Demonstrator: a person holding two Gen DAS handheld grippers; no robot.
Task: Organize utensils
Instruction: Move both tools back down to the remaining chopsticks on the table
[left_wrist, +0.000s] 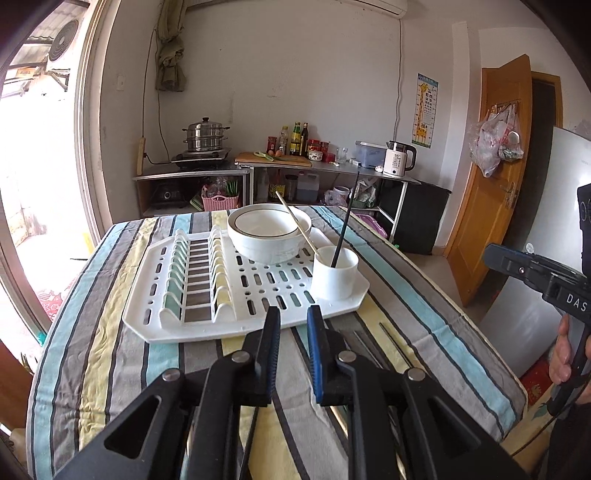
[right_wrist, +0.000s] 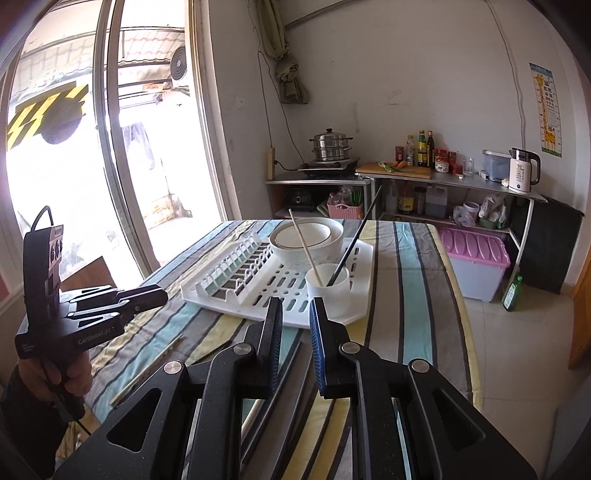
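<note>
A striped cloth (left_wrist: 110, 332) covers the desk, and on it sits a white drying rack (left_wrist: 236, 288), probably so wet dishes can drain and stay gathered in one spot. At the far end of the rack rests a white bowl (left_wrist: 269, 230) with a dark line under its rim, and at the near right corner stands a small white cup (left_wrist: 334, 273) that serves as the holder for the utensils. Two chopsticks already lean in it: a pale wooden one (left_wrist: 295, 225) tilting left across the bowl, and a black one (left_wrist: 345, 218) standing steeper, each propped by the cup's rim. More chopsticks lie loose on the cloth just in front of the rack: dark ones (left_wrist: 384, 339) near the cup's side, and a pale one (right_wrist: 147, 369) toward the other gripper. They are thin, straight and smooth, so likely to slip or roll when pinched. The left gripper (left_wrist: 293, 332) and the right gripper (right_wrist: 295, 321) both hover above the cloth short of the rack, fingers only narrowly parted with nothing between them, seemingly poised to collect the loose sticks.
</note>
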